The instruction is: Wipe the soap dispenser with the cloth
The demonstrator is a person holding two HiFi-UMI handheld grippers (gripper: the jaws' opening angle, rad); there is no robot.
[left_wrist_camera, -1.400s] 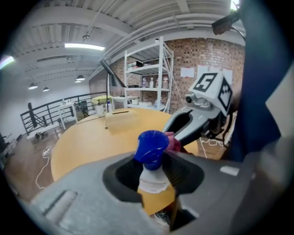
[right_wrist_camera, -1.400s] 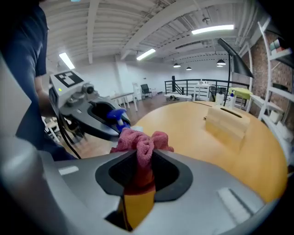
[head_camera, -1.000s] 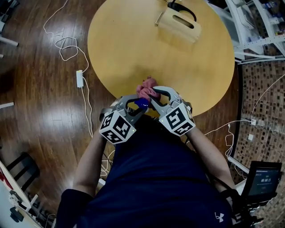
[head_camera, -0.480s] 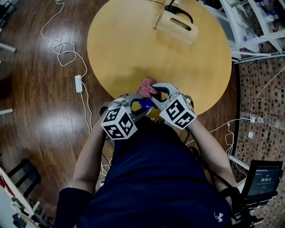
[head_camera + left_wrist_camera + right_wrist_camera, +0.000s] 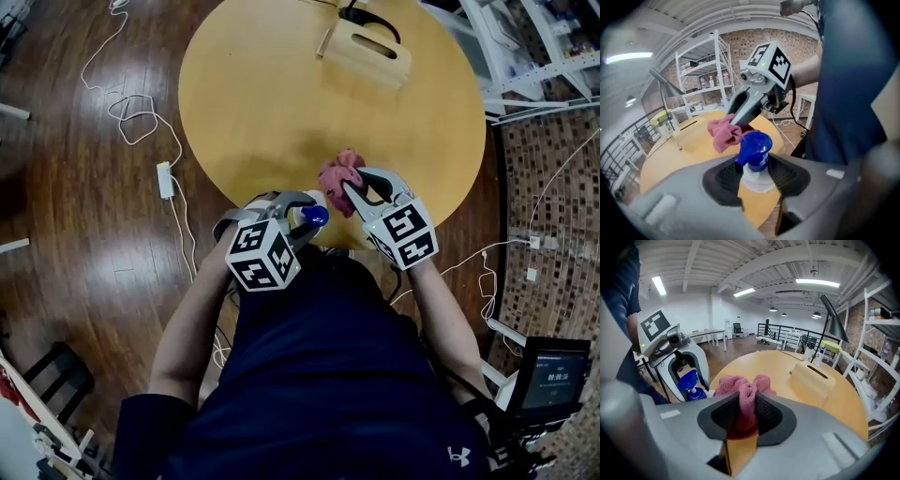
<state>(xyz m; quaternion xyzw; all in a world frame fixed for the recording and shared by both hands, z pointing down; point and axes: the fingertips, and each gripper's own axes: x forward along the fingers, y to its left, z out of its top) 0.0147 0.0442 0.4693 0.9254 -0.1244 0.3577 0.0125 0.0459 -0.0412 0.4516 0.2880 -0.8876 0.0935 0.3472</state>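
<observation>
Soap dispenser (image 5: pixel 753 146) stays pinched in the left gripper (image 5: pixel 309 217), whose jaws just eased wider; the right gripper (image 5: pixel 352 193), clamping the cloth (image 5: pixel 336 172), has pulled away.

strip lights (image 5: pixel 658 285) at eleven o'clock brighten the right gripper view; glare sheens the floor (image 5: pixel 105 251) at nine o'clock in the head view; both gripper views warp, darkening at edges.

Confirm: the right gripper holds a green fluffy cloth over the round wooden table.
No: the fluffy cloth in the right gripper is pink, not green, as the right gripper view shows; it is over the round wooden table.
</observation>
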